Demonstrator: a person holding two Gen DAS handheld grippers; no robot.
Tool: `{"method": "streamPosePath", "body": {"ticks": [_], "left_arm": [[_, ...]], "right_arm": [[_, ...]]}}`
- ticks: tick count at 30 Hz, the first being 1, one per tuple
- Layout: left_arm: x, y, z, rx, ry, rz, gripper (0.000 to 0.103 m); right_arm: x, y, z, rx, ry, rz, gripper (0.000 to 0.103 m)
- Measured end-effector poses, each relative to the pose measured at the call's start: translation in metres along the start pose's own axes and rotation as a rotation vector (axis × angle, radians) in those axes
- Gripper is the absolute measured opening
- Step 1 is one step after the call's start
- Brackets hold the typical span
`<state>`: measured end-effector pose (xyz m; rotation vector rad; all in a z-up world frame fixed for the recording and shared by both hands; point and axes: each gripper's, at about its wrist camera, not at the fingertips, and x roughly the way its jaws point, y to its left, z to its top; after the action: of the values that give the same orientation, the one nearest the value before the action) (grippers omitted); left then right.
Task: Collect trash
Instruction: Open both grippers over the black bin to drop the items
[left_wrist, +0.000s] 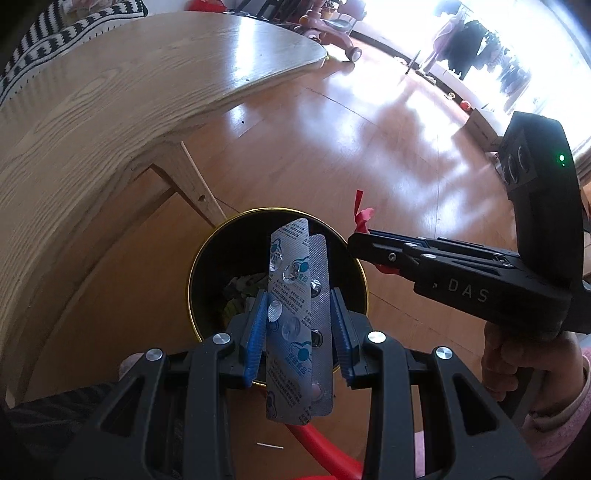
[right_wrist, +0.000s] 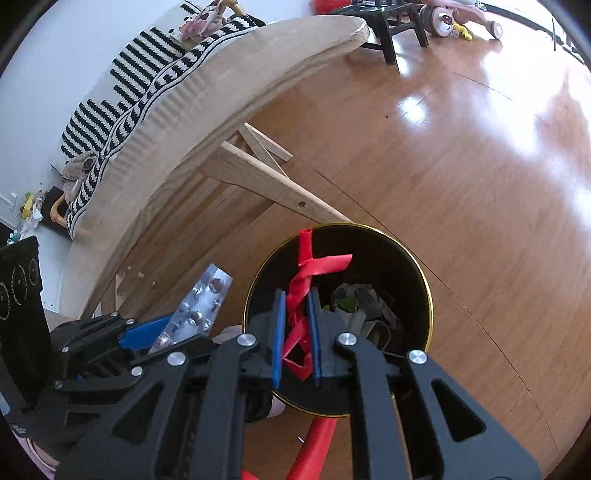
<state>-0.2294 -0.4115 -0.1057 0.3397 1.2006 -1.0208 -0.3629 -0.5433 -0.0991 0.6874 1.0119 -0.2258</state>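
Observation:
A black trash bin with a gold rim (left_wrist: 192, 280) (right_wrist: 424, 280) stands on the wood floor beside a table leg, with crumpled trash (right_wrist: 354, 302) inside. My left gripper (left_wrist: 300, 310) is partly open over the bin, with silver pill blister packs (left_wrist: 297, 317) standing between its blue pads (left_wrist: 258, 325); the right pad stands apart from the packs. My right gripper (right_wrist: 295, 328) is shut on a red ribbon scrap (right_wrist: 304, 280) over the bin. In the left wrist view the right gripper (left_wrist: 360, 245) hovers at the bin's right rim. In the right wrist view the blister packs (right_wrist: 199, 306) show at left.
A light wooden table (left_wrist: 110, 110) (right_wrist: 229, 88) stands to the left, its leg (right_wrist: 273, 188) close to the bin. A striped cushion (right_wrist: 122, 92) lies behind it. A red hoop (right_wrist: 314, 446) lies on the floor below the bin. Toys (left_wrist: 332, 29) sit far off.

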Motion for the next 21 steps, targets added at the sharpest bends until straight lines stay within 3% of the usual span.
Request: {"method": "streamPosePath", "body": {"ticks": [8,10,11,12,13,17,20,21], "left_arm": [[0.0,0.001,0.0,-0.007,-0.002,0.001,0.034],[0.003,0.001,0.001,-0.014,0.012,0.017,0.053],[0.004,0.001,0.001,-0.015,0.016,0.033,0.086],[0.003,0.001,0.002,-0.017,0.011,0.044,0.097],[0.001,0.002,0.003,-0.022,0.001,0.036,0.097],[-0.024,0.018,0.01,-0.124,-0.063,0.005,0.097],[-0.054,0.036,0.019,-0.15,-0.104,0.006,0.097],[-0.072,0.046,0.022,-0.16,-0.149,0.027,0.097]], "right_arm": [[0.005,0.002,0.001,-0.002,0.012,-0.006,0.012],[0.004,-0.002,0.004,0.013,0.007,-0.01,0.015],[0.001,-0.006,0.007,0.031,-0.002,-0.024,0.042],[-0.003,-0.009,0.009,0.049,-0.012,-0.035,0.066],[-0.01,-0.014,0.012,0.07,-0.045,-0.03,0.094],[-0.031,-0.022,0.026,0.106,-0.102,-0.001,0.097],[-0.04,-0.012,0.039,0.074,-0.182,-0.069,0.097],[-0.041,-0.006,0.044,0.055,-0.208,-0.092,0.097]]}}
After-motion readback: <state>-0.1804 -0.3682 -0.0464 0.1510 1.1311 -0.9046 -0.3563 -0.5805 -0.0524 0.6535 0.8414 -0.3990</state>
